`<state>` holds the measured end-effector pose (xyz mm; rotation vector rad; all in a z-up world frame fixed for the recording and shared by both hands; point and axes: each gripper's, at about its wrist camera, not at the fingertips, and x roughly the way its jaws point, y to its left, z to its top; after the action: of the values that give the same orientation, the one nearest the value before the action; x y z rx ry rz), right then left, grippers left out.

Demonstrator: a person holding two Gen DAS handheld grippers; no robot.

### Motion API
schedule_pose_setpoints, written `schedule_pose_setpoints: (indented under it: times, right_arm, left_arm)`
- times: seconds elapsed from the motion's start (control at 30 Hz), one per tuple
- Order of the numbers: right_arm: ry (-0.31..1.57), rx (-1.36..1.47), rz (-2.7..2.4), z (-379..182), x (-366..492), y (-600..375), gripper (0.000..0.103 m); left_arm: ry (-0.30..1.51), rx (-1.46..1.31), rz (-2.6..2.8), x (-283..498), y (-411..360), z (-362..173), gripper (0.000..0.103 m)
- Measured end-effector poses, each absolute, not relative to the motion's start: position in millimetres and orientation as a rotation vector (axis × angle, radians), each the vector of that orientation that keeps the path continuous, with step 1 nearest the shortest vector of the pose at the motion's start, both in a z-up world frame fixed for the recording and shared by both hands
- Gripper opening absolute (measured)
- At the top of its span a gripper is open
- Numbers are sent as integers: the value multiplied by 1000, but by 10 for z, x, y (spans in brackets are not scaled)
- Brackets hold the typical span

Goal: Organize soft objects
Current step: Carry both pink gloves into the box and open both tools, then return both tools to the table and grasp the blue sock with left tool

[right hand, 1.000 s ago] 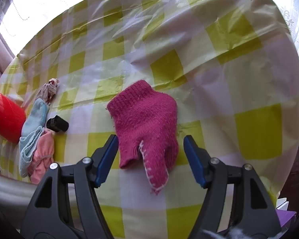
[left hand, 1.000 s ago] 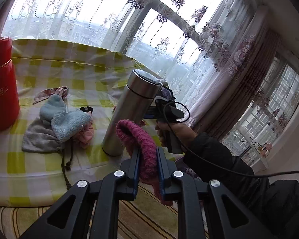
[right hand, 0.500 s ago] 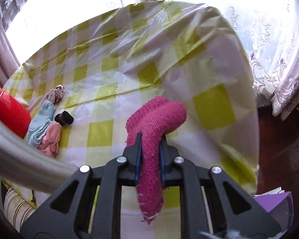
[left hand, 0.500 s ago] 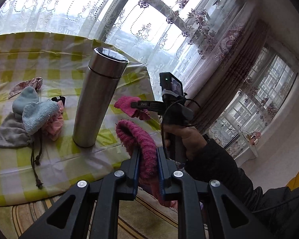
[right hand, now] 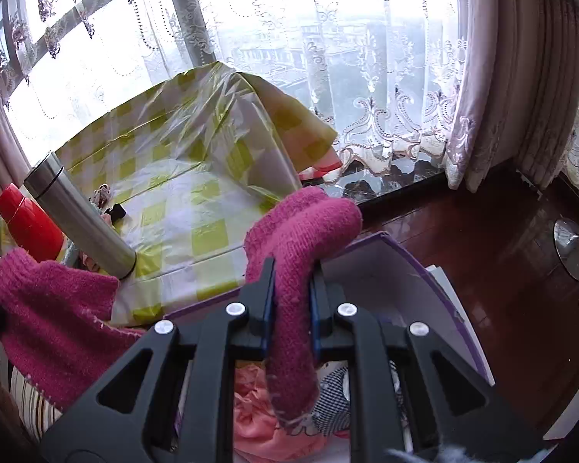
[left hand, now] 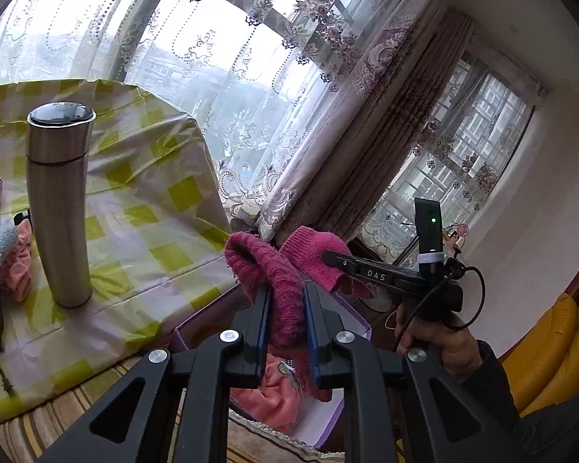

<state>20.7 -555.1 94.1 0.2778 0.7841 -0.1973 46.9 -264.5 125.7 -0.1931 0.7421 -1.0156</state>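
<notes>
Lace curtains [left hand: 251,88] over bay window; table [left hand: 146,208] in yellow-check cloth, steel flask [left hand: 58,208] upright on it, red flask [right hand: 27,223] behind. Pile of soft items [left hand: 4,247] at table's left edge, partly cut off. Left gripper [left hand: 285,324] clamped on pink glove [left hand: 274,281]. Right gripper [right hand: 292,308] clamped on second glove [right hand: 301,239]. Both hang off table, above purple box [right hand: 436,281] holding pink cloth [right hand: 258,416] and checked fabric, probably clothing.
</notes>
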Motion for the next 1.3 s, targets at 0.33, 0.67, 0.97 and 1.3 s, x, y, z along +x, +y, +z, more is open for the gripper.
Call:
schedule_pose_setpoints:
  times: [0.33, 0.67, 0.97, 1.3]
  right_arm:
    - [832, 301, -216, 845, -258, -5631, 55]
    - [852, 291, -86, 817, -190, -5256, 57]
    - [870, 173, 19, 861, 20, -4544, 57]
    - [906, 83, 238, 779, 287, -3566, 59]
  left_arm:
    - [761, -126, -943, 453, -2816, 1190, 61]
    - [801, -182, -810, 534, -2194, 962, 61]
    - [802, -239, -641, 768, -1479, 799, 61]
    - [798, -249, -478, 1120, -795, 670, 61]
